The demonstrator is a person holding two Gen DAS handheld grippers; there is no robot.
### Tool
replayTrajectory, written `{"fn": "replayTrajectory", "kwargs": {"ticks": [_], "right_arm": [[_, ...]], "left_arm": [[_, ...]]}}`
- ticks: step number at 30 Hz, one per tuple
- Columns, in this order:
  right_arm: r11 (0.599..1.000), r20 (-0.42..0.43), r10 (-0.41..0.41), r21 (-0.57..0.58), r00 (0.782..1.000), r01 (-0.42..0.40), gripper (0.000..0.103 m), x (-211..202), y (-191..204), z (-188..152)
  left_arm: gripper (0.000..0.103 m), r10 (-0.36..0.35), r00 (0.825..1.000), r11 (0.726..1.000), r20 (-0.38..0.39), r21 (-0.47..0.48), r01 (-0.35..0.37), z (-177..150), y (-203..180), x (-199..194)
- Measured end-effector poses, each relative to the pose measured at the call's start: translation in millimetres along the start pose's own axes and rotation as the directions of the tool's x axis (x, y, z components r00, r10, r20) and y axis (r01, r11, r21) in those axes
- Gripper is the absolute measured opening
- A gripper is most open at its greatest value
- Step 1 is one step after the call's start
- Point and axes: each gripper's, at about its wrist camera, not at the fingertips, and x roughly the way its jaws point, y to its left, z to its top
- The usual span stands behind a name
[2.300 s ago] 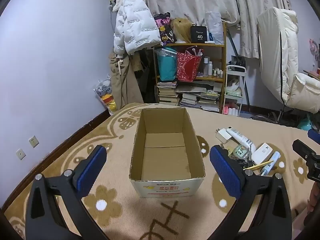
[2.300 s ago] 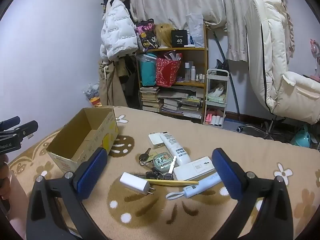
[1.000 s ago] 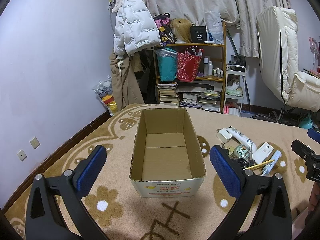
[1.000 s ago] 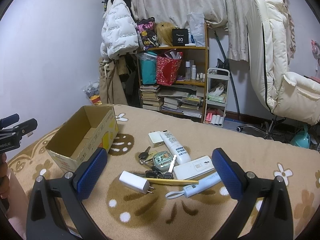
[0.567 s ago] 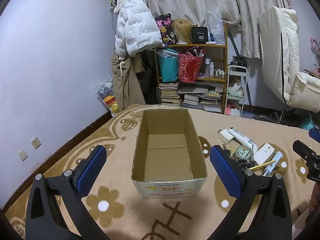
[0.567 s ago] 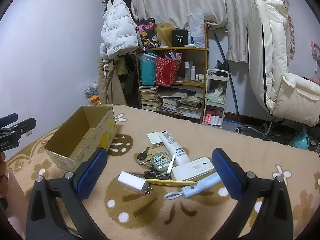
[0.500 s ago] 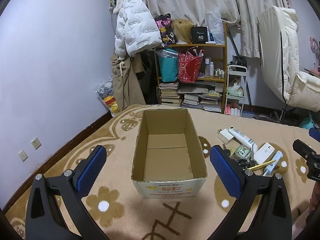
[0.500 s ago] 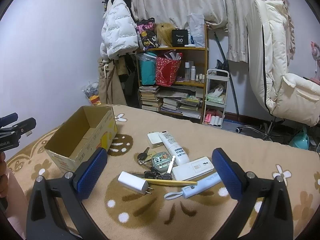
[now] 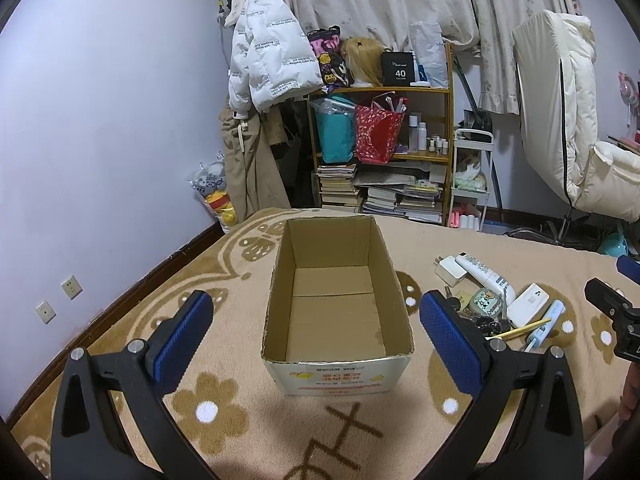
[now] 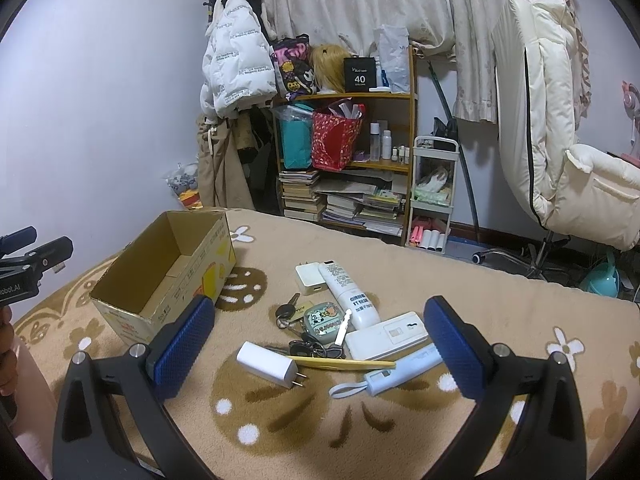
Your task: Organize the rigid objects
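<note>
On the beige flowered blanket (image 10: 400,264), a small heap of rigid objects lies between the fingers of my right gripper (image 10: 319,350), a little ahead of them. Nearest to me is the white charger (image 10: 266,363) with its two metal pins pointing to the right. Just behind it a thin yellow stick (image 10: 344,362) lies flat, and beside that a pale blue device (image 10: 400,372) with a wrist loop. Further back I see a white remote (image 10: 386,336), a white tube (image 10: 349,295), a bunch of keys (image 10: 289,313) with a small green case (image 10: 321,323), and a white adapter (image 10: 309,279).

I think all these things are light and stiff, so they will not bend in the gripper. The charger has flat smooth sides; I would take it across its short width, away from the pins. The tube is round and may roll or slip, so the middle is the best place. The yellow stick is very thin and lies low on soft cloth, which I judge difficult to pinch. The keys are loose and may hang and swing.

The cardboard box (image 9: 338,292) stands open and empty to the left of the heap, directly in front of my left gripper (image 9: 316,338). Both grippers are spread wide apart and hold nothing. Nothing is sorted yet, as far as I judge.
</note>
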Motion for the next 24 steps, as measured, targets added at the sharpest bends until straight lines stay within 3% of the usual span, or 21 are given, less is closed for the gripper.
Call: {"fn": "replayTrajectory", "kwargs": {"ticks": [24], "right_arm": [[1.000, -0.003, 0.000, 0.002, 1.000, 0.000, 0.103, -2.4, -2.6, 6.7]], "left_arm": [[0.102, 0.000, 1.000, 1.000, 0.005, 0.000, 0.000, -0.7, -1.4, -1.1]]}}
